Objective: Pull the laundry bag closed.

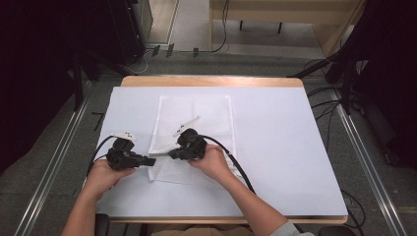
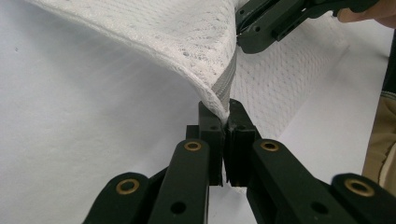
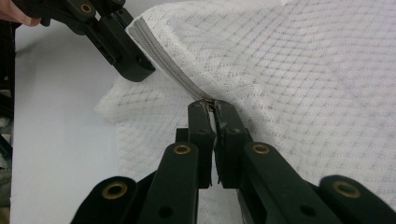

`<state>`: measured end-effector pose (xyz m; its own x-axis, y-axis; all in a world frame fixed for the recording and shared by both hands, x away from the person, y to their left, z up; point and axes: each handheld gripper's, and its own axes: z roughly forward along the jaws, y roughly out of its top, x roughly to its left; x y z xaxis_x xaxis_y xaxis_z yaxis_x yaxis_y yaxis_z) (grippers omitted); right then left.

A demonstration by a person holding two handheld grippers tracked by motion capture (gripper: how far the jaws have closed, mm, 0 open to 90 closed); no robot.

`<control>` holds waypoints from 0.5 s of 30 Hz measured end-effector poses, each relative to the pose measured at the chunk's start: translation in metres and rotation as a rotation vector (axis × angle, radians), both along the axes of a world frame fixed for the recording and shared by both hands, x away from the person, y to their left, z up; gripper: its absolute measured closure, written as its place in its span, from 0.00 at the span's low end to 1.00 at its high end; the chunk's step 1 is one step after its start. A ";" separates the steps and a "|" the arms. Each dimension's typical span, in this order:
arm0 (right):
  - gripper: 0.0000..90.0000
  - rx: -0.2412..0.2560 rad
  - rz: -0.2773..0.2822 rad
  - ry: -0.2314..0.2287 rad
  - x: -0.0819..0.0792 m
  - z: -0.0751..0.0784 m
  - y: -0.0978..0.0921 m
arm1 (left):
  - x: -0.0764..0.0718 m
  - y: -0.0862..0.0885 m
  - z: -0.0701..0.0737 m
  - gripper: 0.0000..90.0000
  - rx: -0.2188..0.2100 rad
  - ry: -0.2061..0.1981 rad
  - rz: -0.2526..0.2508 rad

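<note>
Between the closed jaws at centre of the left gripper view, the corner of a white mesh bag (image 2: pixel 187 42) is pinched by the left gripper (image 2: pixel 226 122), right at the grey zipper tape (image 2: pixel 223 86). Cloth is lifted from there and drapes up toward the upper left of the frame. At upper right of that view the right gripper (image 2: pixel 243 33) is seen meeting the same edge.

At centre of the right gripper view the right gripper (image 3: pixel 212 106) is clamped shut on what appears to be the zipper pull (image 3: pixel 208 101), w/ the zipper line running up-left to the left gripper (image 3: pixel 135 70), which is seen holding the bag end at upper left.

On the high view the mesh bag (image 1: pixel 196 113) lies at mid-frame on the white table cover (image 1: pixel 275 147); both grippers, left (image 1: pixel 150 161) and right (image 1: pixel 172 155), are set at its lower-left corner, close together.

Handling, as judged: bag is v. light, soft and floppy, no stiffness of its own, so it is expected to bunch or slide on the smooth cover unless one end is anchored. Mesh is open-weave and may snag or stretch if pulled hard. Best hold pts are judged to be the zipper tape or seamed corner, i.e. the firmest part, and the small pull tab. The tab is tiny and could slip from the jaws, so a straight pull along the zipper line is advised.
</note>
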<state>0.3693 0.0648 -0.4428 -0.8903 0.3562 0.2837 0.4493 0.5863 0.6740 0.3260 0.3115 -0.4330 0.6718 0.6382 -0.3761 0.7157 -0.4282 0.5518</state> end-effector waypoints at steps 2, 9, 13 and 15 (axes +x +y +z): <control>0.98 -0.005 -0.004 -0.006 0.000 0.000 0.000 | 0.000 0.001 0.000 0.98 0.002 0.000 0.004; 0.98 -0.011 -0.007 -0.003 0.000 -0.001 -0.003 | 0.000 0.000 -0.001 0.98 0.001 0.004 -0.003; 0.98 -0.011 -0.007 0.000 0.000 -0.001 -0.005 | 0.000 0.002 -0.001 0.98 -0.013 0.006 -0.011; 0.98 -0.003 -0.010 0.006 0.000 -0.001 -0.006 | 0.000 0.001 -0.001 0.98 -0.013 0.007 -0.014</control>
